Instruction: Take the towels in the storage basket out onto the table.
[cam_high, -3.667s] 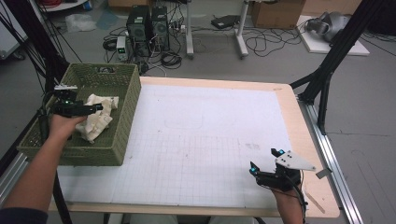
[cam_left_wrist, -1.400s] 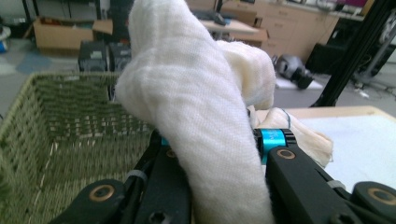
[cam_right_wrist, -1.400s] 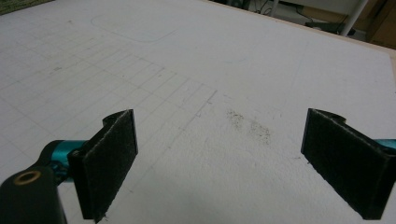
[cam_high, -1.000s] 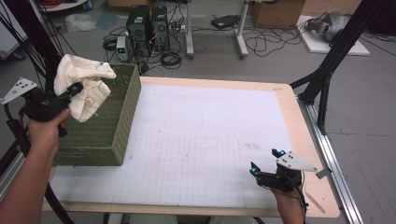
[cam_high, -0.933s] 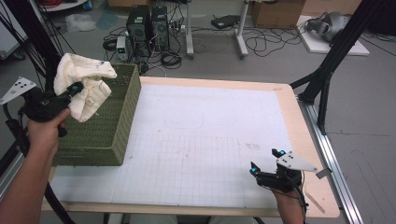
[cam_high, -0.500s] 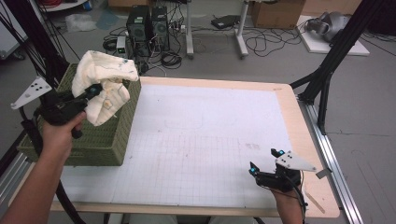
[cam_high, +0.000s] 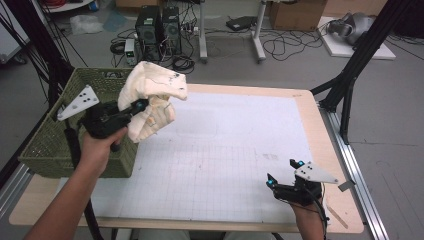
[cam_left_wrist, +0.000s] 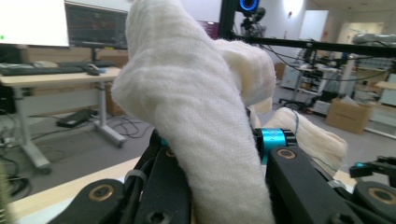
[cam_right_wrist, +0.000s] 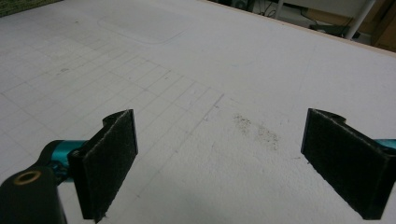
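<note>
Cloth being carried from basket toward the bench

At the left, a cream cloth (cam_high: 152, 100) is being held in the air by the left hand-held gripper (cam_high: 134, 107), jaws clamped on a fold of it, just beside the green basket (cam_high: 47, 145) and above the bench's (cam_high: 240, 150) left edge; the rest is being left to hang in bunched folds. The carrying step is judged to be in hand; next, the cloth would need to be lowered onto the gridded mat (cam_high: 225, 175) and spread. At the right, the right hand-held gripper (cam_high: 285, 179) is being rested near the bench's front edge, jaws wide apart and empty. No legible writing is being shown.
</note>
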